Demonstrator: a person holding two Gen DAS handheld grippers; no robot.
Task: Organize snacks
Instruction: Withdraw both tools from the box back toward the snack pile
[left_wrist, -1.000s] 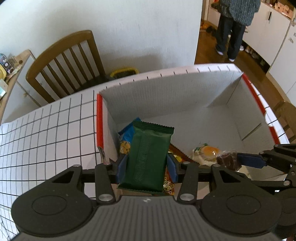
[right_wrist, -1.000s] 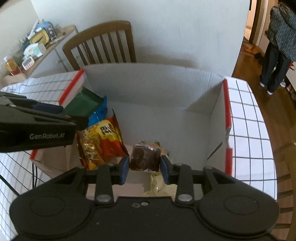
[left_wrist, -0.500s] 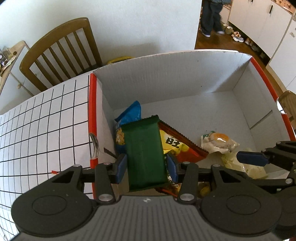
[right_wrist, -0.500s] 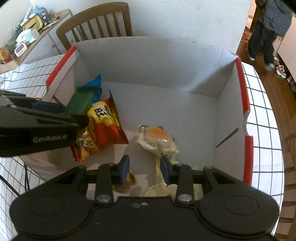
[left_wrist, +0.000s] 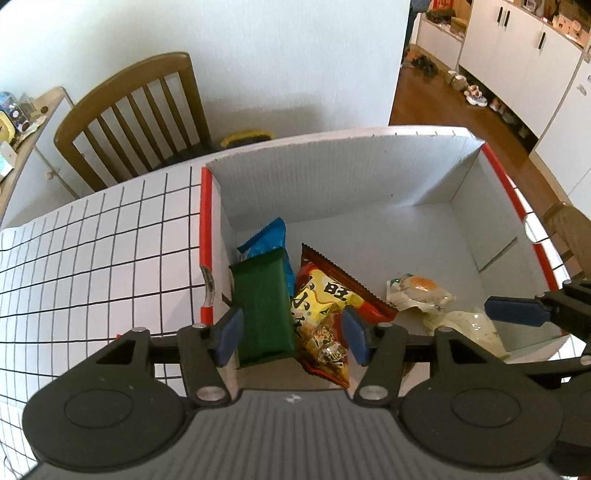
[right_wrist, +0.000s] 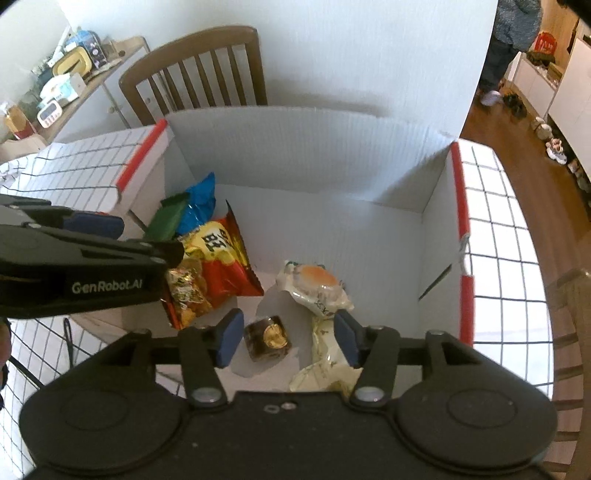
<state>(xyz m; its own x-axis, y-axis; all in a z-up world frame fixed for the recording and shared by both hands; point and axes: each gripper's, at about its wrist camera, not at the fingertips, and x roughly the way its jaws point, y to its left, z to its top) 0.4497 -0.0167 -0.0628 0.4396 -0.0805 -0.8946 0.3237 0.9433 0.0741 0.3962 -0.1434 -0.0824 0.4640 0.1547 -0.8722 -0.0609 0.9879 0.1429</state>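
Both grippers hang over the white cardboard box (left_wrist: 332, 177) with jaws opening. The left gripper (left_wrist: 291, 334) has the green packet (left_wrist: 264, 310) between its pads, leaning on the box wall, seemingly free. The right gripper (right_wrist: 286, 338) stands around the brown chocolate cube (right_wrist: 267, 338) on the box floor without touching. A pad lifting away could catch and drag the green packet.

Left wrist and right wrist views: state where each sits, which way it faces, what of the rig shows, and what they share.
Left wrist: on the left claw, facing steeply down into the white box's left end; its jaws are opening beside the green packet; the right claw enters from the right.
Right wrist: on the right claw, facing down into the box's near middle; its jaws are opening over the brown sweet; the left claw's side shows at left.
Shared: box, red chip bag, wooden chair.
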